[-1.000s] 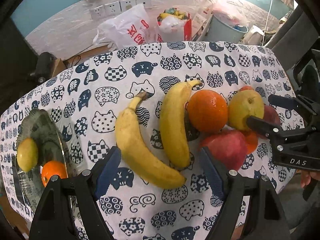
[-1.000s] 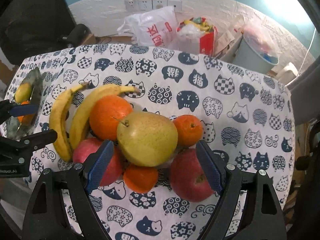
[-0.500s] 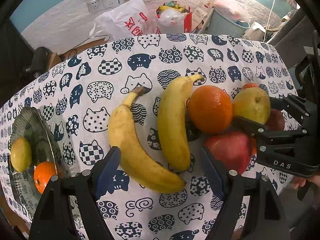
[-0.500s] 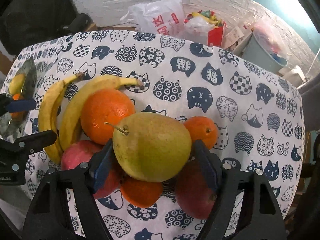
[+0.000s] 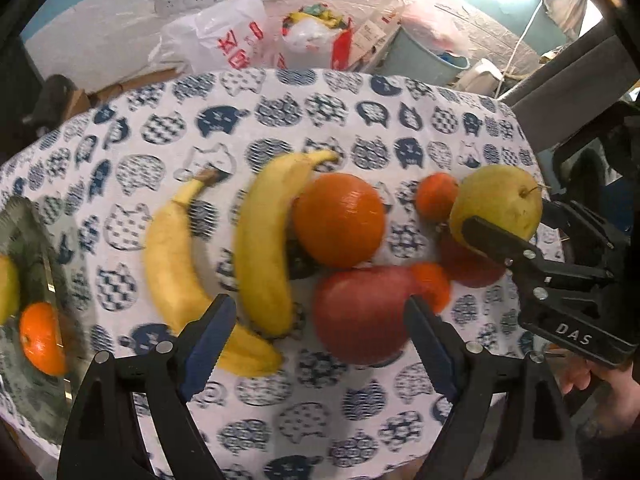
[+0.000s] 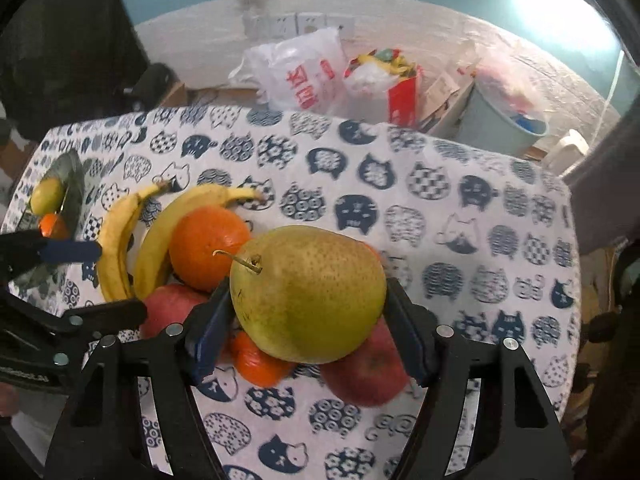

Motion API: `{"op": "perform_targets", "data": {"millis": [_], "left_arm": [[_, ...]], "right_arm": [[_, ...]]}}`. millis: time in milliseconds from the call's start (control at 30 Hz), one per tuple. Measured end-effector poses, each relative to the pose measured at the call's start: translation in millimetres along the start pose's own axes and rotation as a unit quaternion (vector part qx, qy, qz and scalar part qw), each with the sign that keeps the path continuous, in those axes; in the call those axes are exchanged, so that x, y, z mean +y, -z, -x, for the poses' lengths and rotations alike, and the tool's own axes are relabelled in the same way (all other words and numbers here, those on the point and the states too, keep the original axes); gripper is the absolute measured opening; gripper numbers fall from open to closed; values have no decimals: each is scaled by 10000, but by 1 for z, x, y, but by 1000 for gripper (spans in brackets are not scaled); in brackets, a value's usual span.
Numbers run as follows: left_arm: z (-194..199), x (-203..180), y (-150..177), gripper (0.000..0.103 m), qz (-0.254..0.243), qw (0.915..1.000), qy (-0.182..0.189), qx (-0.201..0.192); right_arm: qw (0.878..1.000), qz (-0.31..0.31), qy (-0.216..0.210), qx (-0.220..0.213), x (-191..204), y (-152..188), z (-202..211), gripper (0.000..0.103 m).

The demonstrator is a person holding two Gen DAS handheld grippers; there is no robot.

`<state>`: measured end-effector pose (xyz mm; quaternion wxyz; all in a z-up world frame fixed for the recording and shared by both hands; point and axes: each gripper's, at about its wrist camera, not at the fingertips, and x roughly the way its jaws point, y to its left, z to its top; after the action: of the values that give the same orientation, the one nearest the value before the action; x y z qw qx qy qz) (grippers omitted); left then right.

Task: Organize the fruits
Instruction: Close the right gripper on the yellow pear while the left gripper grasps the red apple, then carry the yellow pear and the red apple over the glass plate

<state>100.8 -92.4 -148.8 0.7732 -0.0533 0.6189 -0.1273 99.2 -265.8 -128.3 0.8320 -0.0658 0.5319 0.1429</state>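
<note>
the right hand-held gripper [image 6: 308,320] is pinching the pear [image 6: 308,294], one blue pad on each flank, the stem pointing to its left. the pear sits right at the fingertips and looks lifted clear of the pile, since the left wrist view shows it above the other fruit with the black fingers clamped around it. a grip across the widest part makes sense for a smooth, rounded fruit that could squirt out of a narrower hold.

below and behind the pear, from the right hand-held gripper's view, lie two red apples [image 6: 362,372], a small mandarin [image 6: 256,364] just under the left finger, a large orange [image 6: 208,248] ahead to the left, and two bananas [image 6: 116,240] further left. all rest on the desk [image 6: 440,208], bunched together and mostly touching.

the left hand-held gripper [image 5: 316,344] is spread wide and empty, hanging over the near end of the bananas [image 5: 264,240], with one red apple [image 5: 360,312] just inside its right finger. it seems to be waiting.

a glass plate [image 5: 36,240] far to the left of the left hand-held gripper already holds a greenish fruit [image 5: 8,296] and a mandarin [image 5: 42,340], so that is probably where the pear is headed; it is well apart from the plate, with the whole fruit pile between.
</note>
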Motion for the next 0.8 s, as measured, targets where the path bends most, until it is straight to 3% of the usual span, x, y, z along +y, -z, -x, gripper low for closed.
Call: {"op": "perform_targets", "data": {"millis": [467, 633, 733, 800], "left_arm": [[-42, -30, 7, 87, -219, 9988, -193, 381], [-48, -30, 6, 87, -281, 9990, -71, 346], [-53, -30, 7, 77, -316, 9986, -25, 420], [-55, -30, 7, 77, -315, 9987, 17, 388]], "right_arm": [[9992, -369, -78, -138, -35, 23, 25, 72], [9990, -405, -116, -135, -37, 23, 25, 72], [9991, -388, -143, -126, -36, 22, 24, 72], [9991, -381, -134, -128, -35, 21, 23, 72]]}}
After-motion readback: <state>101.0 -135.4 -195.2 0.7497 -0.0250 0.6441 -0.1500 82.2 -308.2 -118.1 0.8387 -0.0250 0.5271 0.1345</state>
